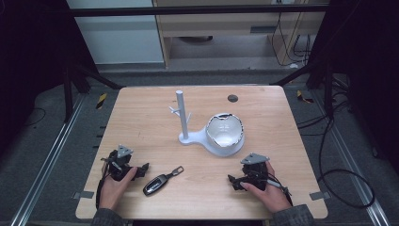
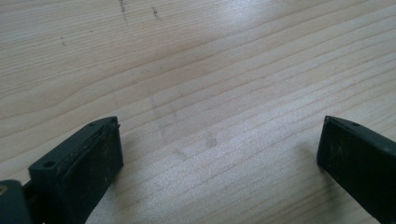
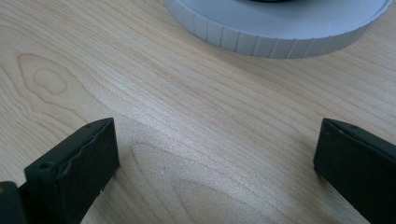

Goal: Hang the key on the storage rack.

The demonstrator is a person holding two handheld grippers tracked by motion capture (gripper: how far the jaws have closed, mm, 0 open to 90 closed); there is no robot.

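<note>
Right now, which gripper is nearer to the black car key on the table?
Left. The left gripper sits just left of the car key, with a small gap. The right gripper is well off to the key's right, near the white stand.

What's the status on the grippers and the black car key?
Left gripper and right gripper both open, empty, low over the wooden table. Black car key with metal ring untouched beside the left gripper. Path clear.

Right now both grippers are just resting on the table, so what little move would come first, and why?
Probably the left gripper reaches right toward the car key. Its jaws stand open with bare wood between them, and the key lies just beside it, nearer than to the right gripper.
</note>
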